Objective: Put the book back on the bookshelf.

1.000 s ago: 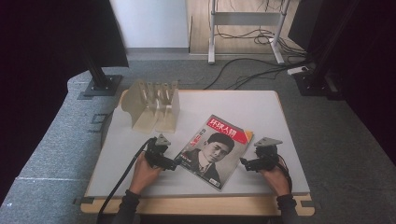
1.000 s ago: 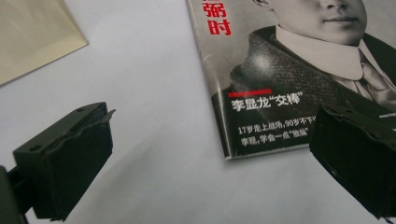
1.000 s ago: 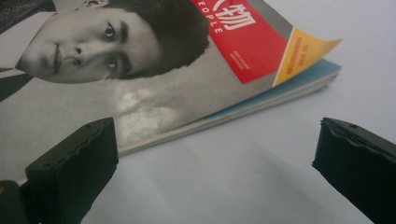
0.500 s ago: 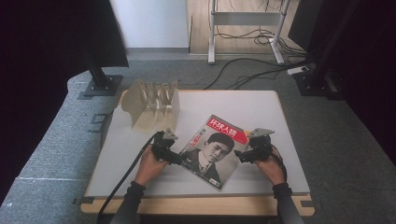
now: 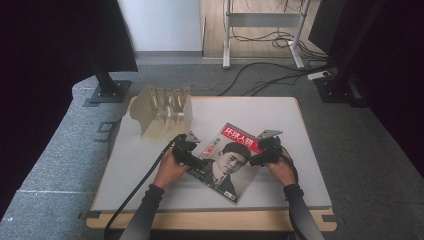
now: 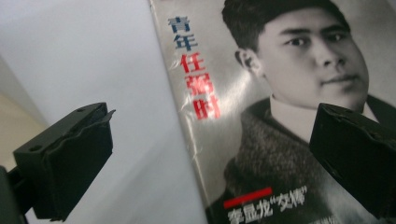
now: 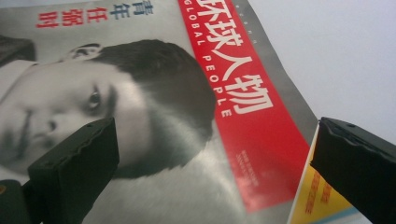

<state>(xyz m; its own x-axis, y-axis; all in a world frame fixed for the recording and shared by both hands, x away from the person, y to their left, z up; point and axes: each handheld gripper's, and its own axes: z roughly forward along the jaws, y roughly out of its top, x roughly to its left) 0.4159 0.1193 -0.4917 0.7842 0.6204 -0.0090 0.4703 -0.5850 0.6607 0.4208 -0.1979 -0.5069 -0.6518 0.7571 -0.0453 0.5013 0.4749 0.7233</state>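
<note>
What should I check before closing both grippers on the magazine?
1. Left gripper open: ok, jaws stand wide apart in the left gripper view.
2. Right gripper open: ok, jaws wide apart.
3. Left jaws straddle an edge of the magazine: ok, one over the table, one over the cover.
4. Right jaws straddle the opposite edge: ok, by the red title band.
5. A jaw under the cover: cannot tell.
6. Wooden rack out of the way: ok, it stands apart, behind the left gripper.
</note>
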